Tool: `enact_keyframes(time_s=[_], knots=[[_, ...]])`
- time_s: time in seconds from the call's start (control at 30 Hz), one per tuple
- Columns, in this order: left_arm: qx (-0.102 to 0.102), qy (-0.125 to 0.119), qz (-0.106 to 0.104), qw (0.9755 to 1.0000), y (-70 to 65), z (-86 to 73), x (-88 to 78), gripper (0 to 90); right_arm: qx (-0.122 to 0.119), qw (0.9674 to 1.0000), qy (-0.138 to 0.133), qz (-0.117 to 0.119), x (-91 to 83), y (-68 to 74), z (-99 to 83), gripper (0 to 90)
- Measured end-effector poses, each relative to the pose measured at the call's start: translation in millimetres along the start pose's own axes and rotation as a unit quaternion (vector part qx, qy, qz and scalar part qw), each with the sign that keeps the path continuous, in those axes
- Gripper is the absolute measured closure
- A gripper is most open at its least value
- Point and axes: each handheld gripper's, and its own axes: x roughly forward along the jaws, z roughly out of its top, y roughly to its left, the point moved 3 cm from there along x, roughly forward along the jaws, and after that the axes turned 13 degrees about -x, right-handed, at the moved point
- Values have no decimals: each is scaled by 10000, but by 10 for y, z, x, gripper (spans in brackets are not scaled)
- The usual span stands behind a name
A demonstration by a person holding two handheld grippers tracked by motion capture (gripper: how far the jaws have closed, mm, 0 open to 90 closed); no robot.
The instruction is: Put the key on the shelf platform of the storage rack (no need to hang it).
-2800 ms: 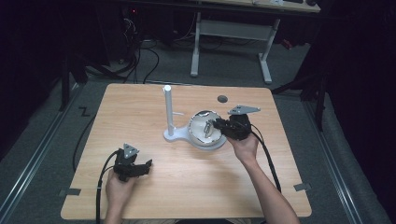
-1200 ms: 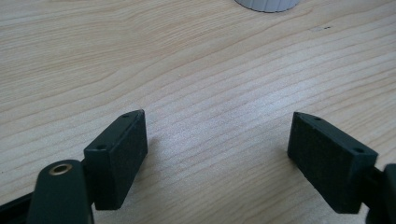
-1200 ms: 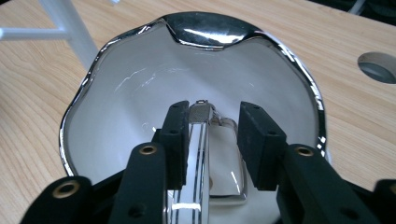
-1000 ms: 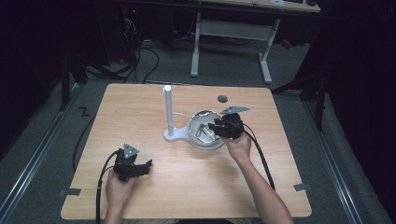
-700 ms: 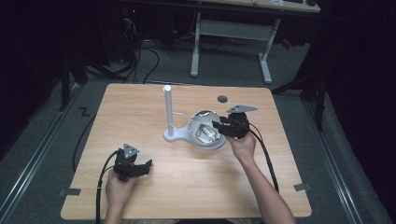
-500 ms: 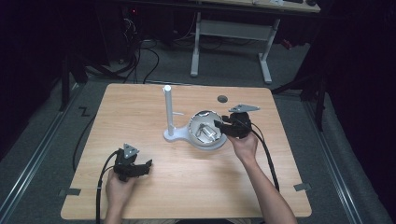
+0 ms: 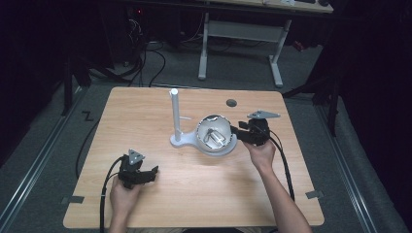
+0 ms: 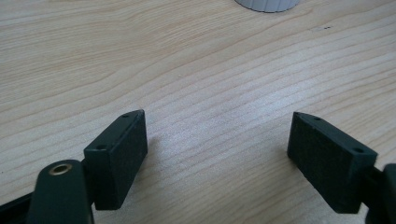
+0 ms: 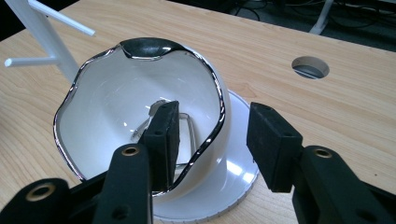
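A white cup with a silver wavy rim (image 7: 214, 132) (image 9: 116, 102) lies tilted on the round base of a white peg stand (image 7: 175, 116) at the table's middle. Something shiny lies inside the cup; I cannot tell what. My right gripper (image 7: 234, 132) (image 9: 215, 109) is at the cup's right side. Its jaws have just been opening and stand open, one inside the rim and one outside, with the cup's wall between them and a gap at the outer pad. My left gripper (image 7: 153, 173) (image 8: 215, 135) rests open over bare wood near the front left, nothing between its fingers.
A round cable hole (image 7: 231, 102) (image 9: 310, 66) sits in the wooden table (image 7: 145, 111) behind the right hand. The stand's thin pegs (image 9: 60, 18) stick out beside the cup. Cables trail off the front edge from both grippers.
My right gripper has drawn a little to the right and its jaws have spread apart around the cup's wall. The cup stays tilted on the base. The left hand has not moved.
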Motion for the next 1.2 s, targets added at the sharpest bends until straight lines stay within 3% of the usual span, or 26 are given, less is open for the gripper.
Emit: enact_keyframes(time_s=[0.53, 0.8, 1.2], knots=[[38, 4, -20, 10000, 3, 1, 1, 203, 22, 9999, -59, -93, -185, -78, -52, 515], [-1, 0, -1, 10000, 0, 0, 0, 204, -140, 9998, -6, -167, -337, -99, -46, 511], [5, 2, -2, 10000, 0, 0, 0, 203, -85, 9998, 11, -203, -486, -156, -73, 505]])
